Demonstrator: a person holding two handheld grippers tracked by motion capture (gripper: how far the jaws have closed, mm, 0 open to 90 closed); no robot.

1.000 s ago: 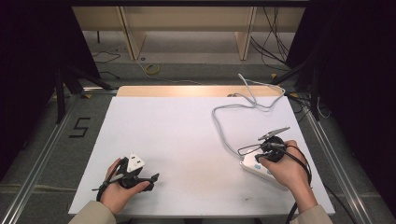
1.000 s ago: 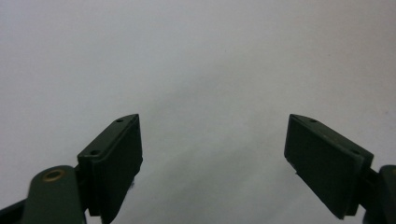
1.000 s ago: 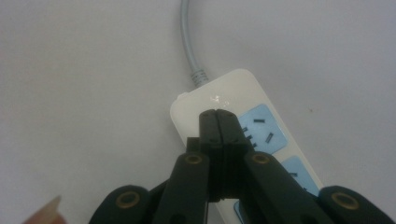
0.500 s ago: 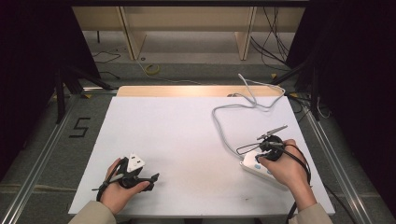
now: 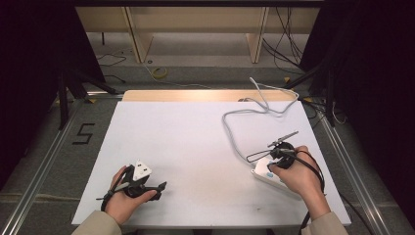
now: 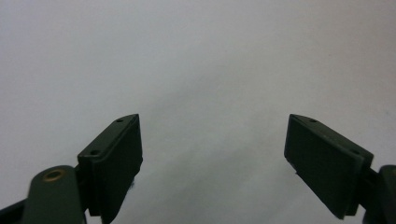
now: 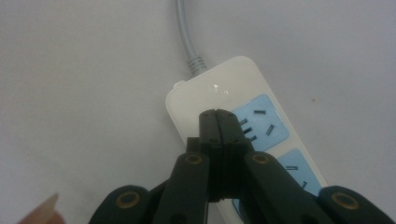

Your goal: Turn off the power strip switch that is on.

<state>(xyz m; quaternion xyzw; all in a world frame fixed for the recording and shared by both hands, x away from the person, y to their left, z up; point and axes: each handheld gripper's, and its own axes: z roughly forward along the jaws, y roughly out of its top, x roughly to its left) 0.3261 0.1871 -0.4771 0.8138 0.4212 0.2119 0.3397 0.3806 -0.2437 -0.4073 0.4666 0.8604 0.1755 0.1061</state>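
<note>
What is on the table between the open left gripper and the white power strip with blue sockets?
Nothing: in the high view, bare white tabletop runs from the left gripper to the white power strip, where the right gripper sits shut.

From my screen, the white table (image 5: 195, 147) is evenly bright under overhead light while the surroundings fall dark. Both gripper views look soft, with blurred jaws nearest the lens.

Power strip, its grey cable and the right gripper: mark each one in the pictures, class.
power strip (image 7: 201, 95), right gripper view, bare white top near its cable end.
grey cable (image 5: 230, 131), high view, the loop's left bend.
right gripper (image 7: 217, 116), right gripper view, closed jaw tips.
</note>
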